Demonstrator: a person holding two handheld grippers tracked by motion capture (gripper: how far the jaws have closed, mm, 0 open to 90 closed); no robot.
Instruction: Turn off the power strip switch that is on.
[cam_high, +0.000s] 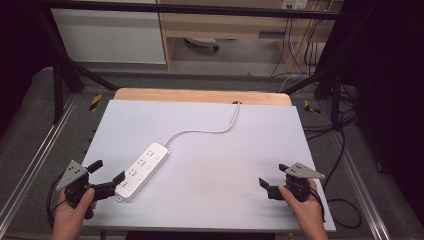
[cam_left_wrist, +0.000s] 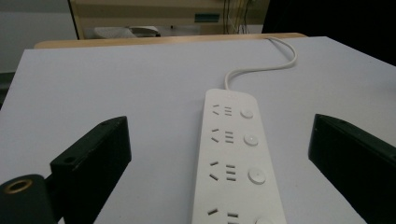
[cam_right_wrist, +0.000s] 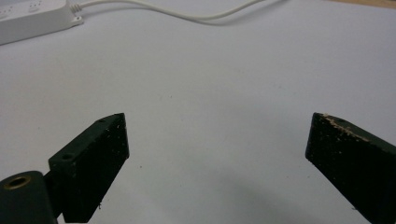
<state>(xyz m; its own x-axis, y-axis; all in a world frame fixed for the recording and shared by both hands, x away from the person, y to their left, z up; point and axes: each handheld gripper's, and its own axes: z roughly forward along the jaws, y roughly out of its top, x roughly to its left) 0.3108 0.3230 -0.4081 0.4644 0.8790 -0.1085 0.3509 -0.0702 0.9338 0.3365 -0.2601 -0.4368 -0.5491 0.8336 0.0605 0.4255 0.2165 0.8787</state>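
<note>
A white power strip (cam_high: 142, 171) with several sockets and round buttons lies diagonally on the left half of the white table top (cam_high: 225, 165). Its white cord (cam_high: 210, 131) curves to the far edge. My left gripper (cam_high: 106, 171) is at the front left, jaws open, right at the strip's near end. In the left gripper view the power strip (cam_left_wrist: 233, 158) runs away between the wide jaws without touching them. At the front right my right gripper (cam_high: 272, 175) stands open over bare table. The right gripper view has the strip's end (cam_right_wrist: 32, 18) and cord (cam_right_wrist: 187, 14) at the top.
A wooden desk edge (cam_high: 200, 95) lies behind the white top. Metal frame rails (cam_high: 30, 150) run along both sides. Cables (cam_high: 345, 135) hang on the floor at the right. A cabinet (cam_high: 110, 35) stands at the back.
</note>
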